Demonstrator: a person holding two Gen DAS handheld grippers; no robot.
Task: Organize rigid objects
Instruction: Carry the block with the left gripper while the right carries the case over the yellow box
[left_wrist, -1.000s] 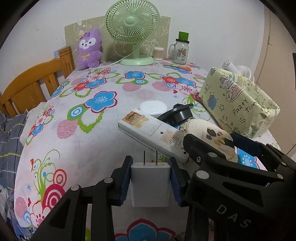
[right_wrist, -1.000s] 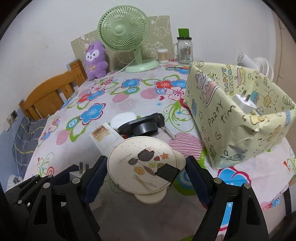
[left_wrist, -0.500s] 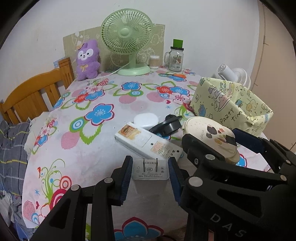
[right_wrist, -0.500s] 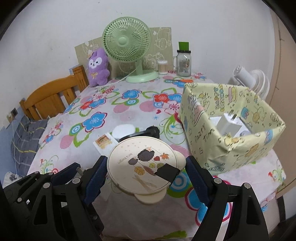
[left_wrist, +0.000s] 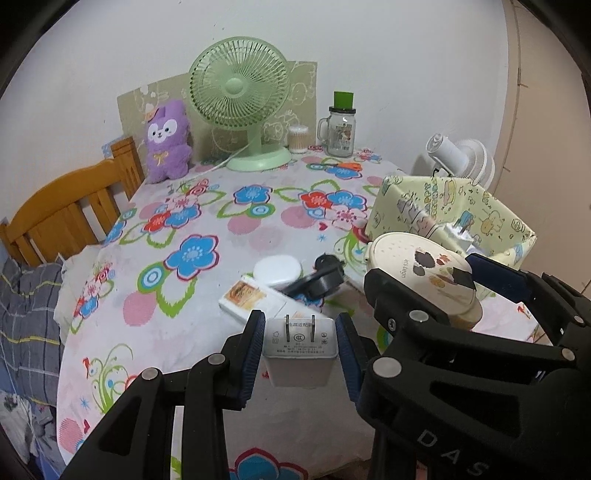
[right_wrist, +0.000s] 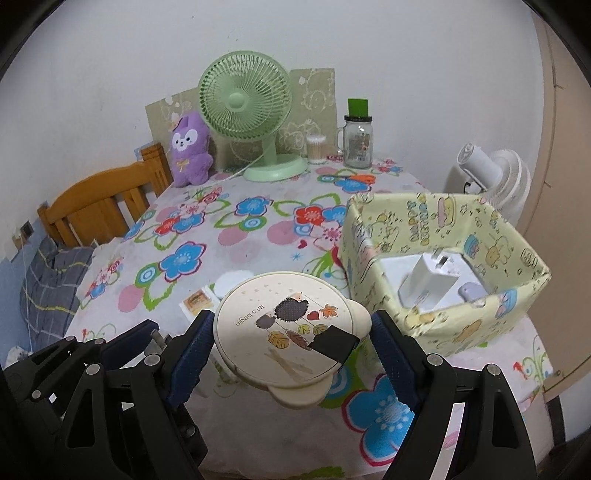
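My left gripper is shut on a white plug adapter, prongs pointing up, held above the flowered table's near edge. To its right, my right gripper is shut on a round cream container with a hedgehog print lid, also seen as the cream container in the left wrist view. A yellow patterned box stands at the right and holds a white charger. On the table lie a white power strip, a white oval case and a black plug.
A green fan, purple plush toy, glass jar with green lid and cotton swab cup line the far edge. A wooden chair stands left of the table. A white fan stands behind the box.
Both grippers have risen with their loads; the table and its objects look smaller and lower. The yellow box's inside has come into the right wrist view.
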